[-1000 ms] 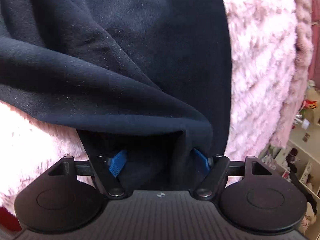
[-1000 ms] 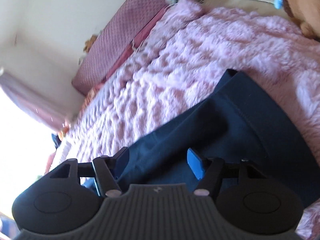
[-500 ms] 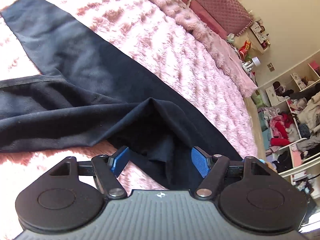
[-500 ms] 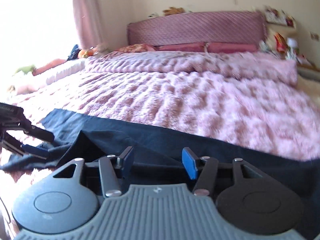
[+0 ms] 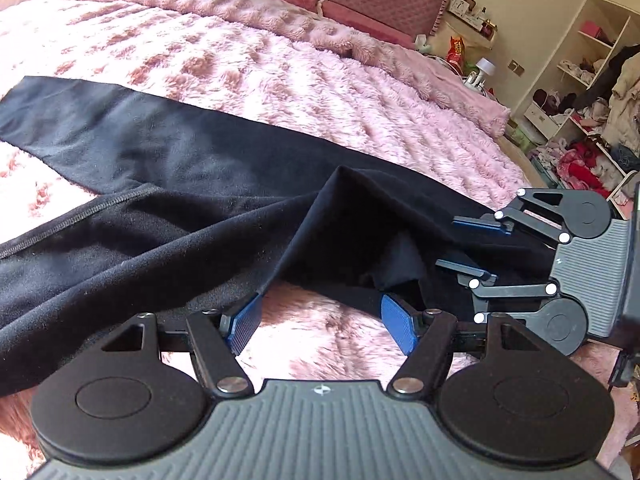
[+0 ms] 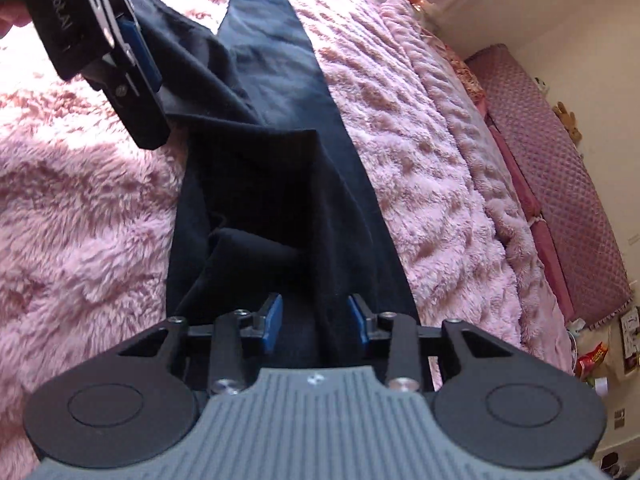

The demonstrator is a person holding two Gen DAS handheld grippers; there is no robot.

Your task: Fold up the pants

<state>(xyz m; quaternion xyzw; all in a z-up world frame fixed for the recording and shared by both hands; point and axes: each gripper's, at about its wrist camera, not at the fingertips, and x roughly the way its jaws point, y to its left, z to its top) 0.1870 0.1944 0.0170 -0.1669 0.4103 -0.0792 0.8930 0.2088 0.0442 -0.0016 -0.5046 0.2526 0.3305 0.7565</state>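
Dark pants (image 5: 168,160) on pink bed (image 5: 280,80), one leg flat, other rumpled across it; left claw (image 5: 320,322) and right claw (image 6: 314,320) both spread, gripping nothing—lengthwise fold untidy, later folds seemingly remain.

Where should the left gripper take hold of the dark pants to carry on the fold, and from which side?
Probably the raised fold edge of the pants just ahead of the left gripper, approached from the near side, low over the pink blanket. That edge stands tented off the bed, so an open jaw could slide around it; the flat leg beyond offers no lip.
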